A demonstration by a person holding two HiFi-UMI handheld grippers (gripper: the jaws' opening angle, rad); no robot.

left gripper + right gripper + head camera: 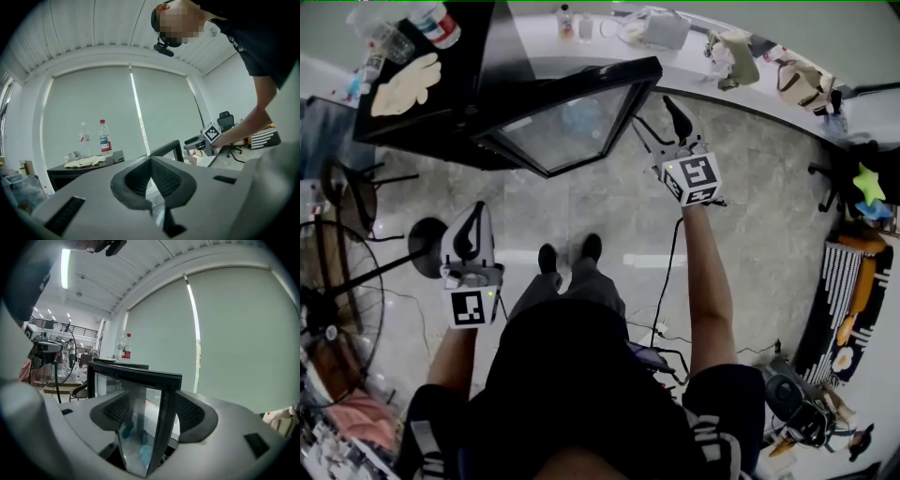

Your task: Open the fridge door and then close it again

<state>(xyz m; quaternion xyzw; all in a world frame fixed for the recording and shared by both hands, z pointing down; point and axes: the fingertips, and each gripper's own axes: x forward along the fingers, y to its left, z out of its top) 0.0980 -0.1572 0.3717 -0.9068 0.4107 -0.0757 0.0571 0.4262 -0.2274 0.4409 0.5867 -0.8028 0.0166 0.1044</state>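
Black fridge [441, 112] ahead on the left, its glass door [572, 127] standing open. Floor fan [337, 309] on the left; bottles [436, 23] on top. Right gripper [664, 127] wide, door edge between its jaws. Left gripper [469, 234] closed, empty.

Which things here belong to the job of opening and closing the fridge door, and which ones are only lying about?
Belong to the job: fridge door, standing open; fridge; right gripper, jaws open around the door's edge.

Only lying about: bottles and white cloth on top of the fridge; floor fan; left gripper, shut and idle.
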